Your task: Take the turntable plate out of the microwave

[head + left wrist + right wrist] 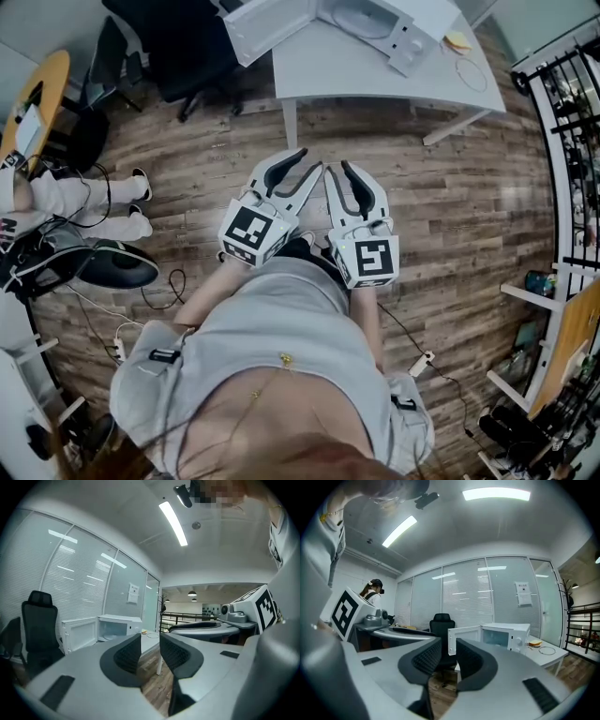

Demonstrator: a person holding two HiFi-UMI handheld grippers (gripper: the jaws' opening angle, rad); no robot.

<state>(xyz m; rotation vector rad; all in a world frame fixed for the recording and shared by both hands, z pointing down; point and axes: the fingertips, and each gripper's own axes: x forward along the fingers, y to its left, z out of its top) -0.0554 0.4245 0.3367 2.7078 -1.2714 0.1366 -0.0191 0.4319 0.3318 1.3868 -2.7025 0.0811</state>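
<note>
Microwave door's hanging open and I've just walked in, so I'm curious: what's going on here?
A person stands back from the white table, holding the left tool and the right tool side by side, pointed toward it. Both tools are empty, jaws slightly apart. The microwave sits on the table with its door swung open and the turntable plate inside. Neither tool has reached it yet.

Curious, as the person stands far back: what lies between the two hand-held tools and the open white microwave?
Only bare brown wood-plank floor, then the front of the white table under the white microwave, as the head view shows.
</note>
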